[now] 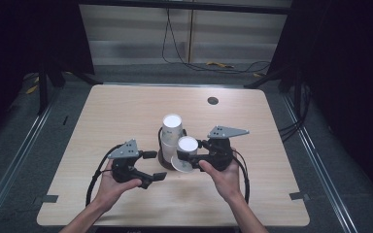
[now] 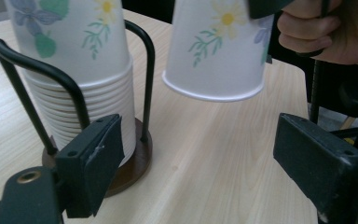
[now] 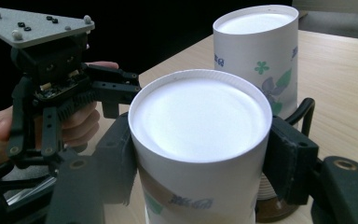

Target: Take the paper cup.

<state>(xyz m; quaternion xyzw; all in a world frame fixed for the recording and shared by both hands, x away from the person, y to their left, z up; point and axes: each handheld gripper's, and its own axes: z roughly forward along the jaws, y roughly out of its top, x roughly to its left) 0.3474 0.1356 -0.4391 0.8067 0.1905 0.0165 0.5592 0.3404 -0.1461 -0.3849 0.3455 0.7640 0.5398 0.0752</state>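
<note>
A stack of flower-printed white paper cups (image 1: pixel 172 127) (image 2: pixel 81 70) (image 3: pixel 261 51) stands upside down in a black wire holder (image 2: pixel 142 84) on a brown round base (image 2: pixel 130 168), at the table's middle. My right gripper (image 1: pixel 188 154) (image 3: pixel 200 163) is shut on one single paper cup (image 1: pixel 187 148) (image 2: pixel 216 51) (image 3: pixel 200 121), held bottom-up and slightly tilted just above the table, right of the stack. My left gripper (image 1: pixel 154 165) (image 2: pixel 205 163) (image 3: pixel 51 93) stands open in front of the holder, its pads (image 2: pixel 93 161) apart, with nothing between them.
The light wooden table (image 1: pixel 126 107) has a dark round hole (image 1: pixel 212 101) near its far right. Cables (image 1: pixel 209 63) lie on the floor beyond the far edge. Bare tabletop spreads to the left, right and front of the holder.
</note>
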